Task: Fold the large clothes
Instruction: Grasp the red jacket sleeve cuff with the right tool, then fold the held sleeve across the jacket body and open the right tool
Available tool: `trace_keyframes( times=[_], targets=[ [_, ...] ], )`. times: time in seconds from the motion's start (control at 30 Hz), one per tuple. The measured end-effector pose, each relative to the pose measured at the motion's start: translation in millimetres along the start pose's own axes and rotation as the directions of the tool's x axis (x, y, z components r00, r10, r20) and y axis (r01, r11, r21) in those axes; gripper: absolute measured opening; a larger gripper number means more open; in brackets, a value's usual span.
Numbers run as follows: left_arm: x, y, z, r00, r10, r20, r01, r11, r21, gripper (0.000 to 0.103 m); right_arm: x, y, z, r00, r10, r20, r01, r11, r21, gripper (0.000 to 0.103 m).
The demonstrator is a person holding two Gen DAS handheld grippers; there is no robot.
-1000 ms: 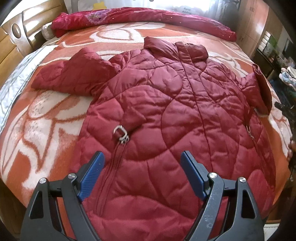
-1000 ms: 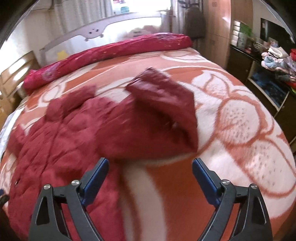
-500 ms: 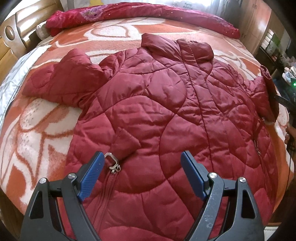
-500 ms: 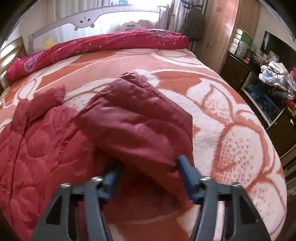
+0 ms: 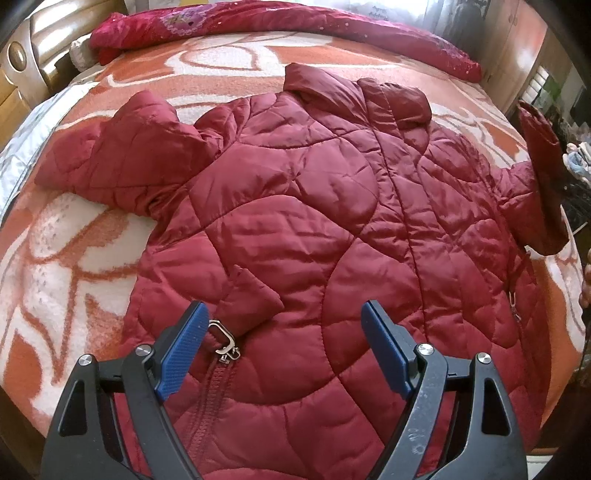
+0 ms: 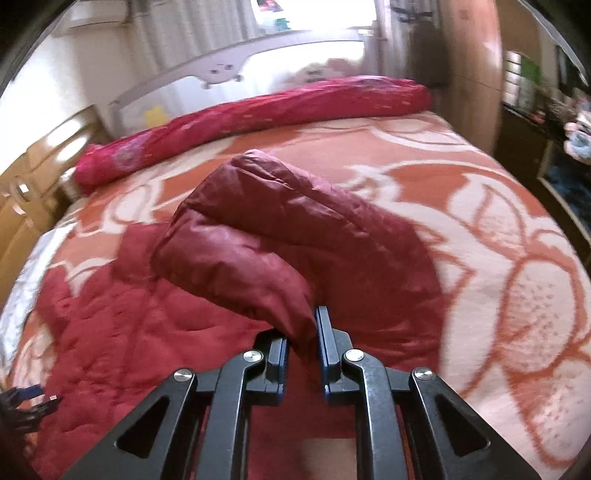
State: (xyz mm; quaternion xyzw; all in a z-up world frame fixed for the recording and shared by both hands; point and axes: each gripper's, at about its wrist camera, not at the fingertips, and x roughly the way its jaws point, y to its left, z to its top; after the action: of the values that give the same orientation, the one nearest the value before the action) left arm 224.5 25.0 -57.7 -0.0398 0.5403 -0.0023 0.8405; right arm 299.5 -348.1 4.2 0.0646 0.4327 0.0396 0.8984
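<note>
Puffy quilted red jacket point(image 5: 314, 229) lies flat on fuzzy orange blanket point(image 5: 74, 258); left gripper point(image 5: 282, 350) spread wide above it; right gripper point(image 6: 301, 343) pinches glossy sleeve point(image 6: 266, 240), bunched toward 12 o'clock

Daylight pours in from a blown-out window point(image 6: 295, 22) behind the headboard, washing the far end of the bed point(image 5: 92, 258) pale and laying a soft sheen on the quilted red jacket point(image 5: 314, 221), while glare flares off the polished wooden cabinet point(image 5: 22, 66) on the left. The left wrist view is crisp and evenly lit, its seams and creases in faint shadow. The right wrist view is smeared by motion blur, worst on the blanket at the right and the dim shelves beyond; both fisheye views bow the bed and fall to black in the corners.
</note>
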Motion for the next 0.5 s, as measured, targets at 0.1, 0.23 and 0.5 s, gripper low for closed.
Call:
trace_keyframes(
  times=[0.1,0.23,0.5],
  targets=[
    [-3,4,-1,1.0,-0.02,0.004,0.02,1.0,-0.005,0.085,0,33,-1,0.996,0.083,-0.009,-0.084,0.996,-0.034,0.012],
    [-6,12,-2,0.998,-0.057,0.011,0.057,0.998,-0.02,0.085,6,86,-6,0.983,0.18,-0.043,-0.183,0.978,-0.098,0.011],
    [-11,48,1,0.984,-0.174,0.033,0.177,0.977,-0.118,0.085,52,176,-30,0.929,0.33,-0.17,-0.358,0.918,-0.174,0.01]
  ],
)
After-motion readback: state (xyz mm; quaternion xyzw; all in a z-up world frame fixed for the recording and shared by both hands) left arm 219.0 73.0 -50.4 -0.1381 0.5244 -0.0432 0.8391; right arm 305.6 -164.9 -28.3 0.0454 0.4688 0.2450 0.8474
